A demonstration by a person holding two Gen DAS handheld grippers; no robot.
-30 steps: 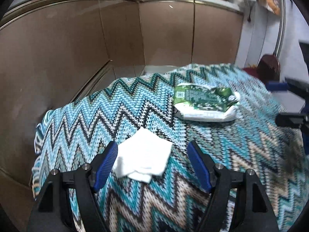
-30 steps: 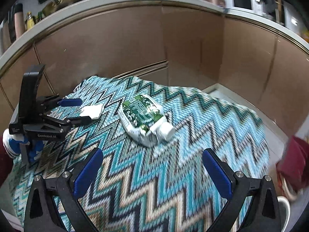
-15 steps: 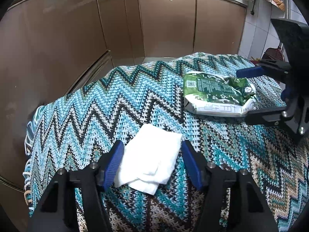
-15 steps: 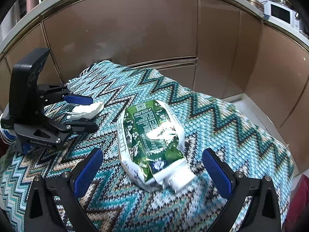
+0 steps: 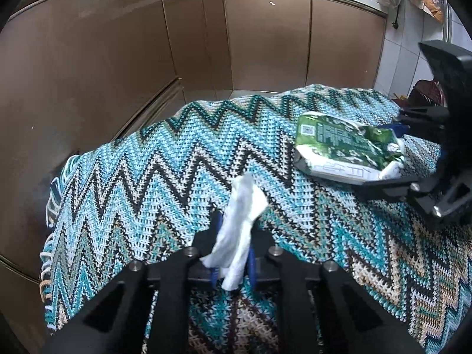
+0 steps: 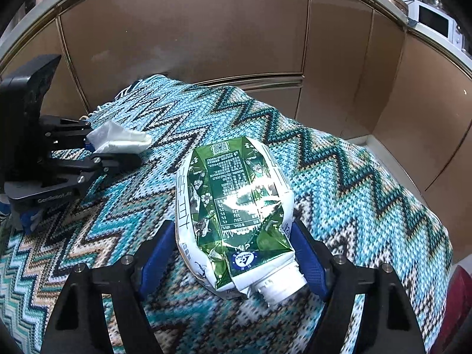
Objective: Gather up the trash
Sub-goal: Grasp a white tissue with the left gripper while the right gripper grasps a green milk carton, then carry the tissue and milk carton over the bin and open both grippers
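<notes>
The brown cabinet fronts (image 6: 183, 35) fill the top of both views, and below them your zigzag knitted blanket (image 5: 141, 177) covers the whole work surface. In the right wrist view the crushed green carton (image 6: 233, 203) lies centre frame, its white spout toward the bottom; your right gripper (image 6: 233, 253) straddles it, jaws just closing in, though you cannot tell whether the blue pads press yet. Lower centre of the left wrist view, your left gripper (image 5: 233, 253) is pinched tight on the white tissue (image 5: 240, 218), which bunches up between the pads. You are at the grasp step on both pieces; next, finish the squeeze on the carton, then lift both clear
</notes>
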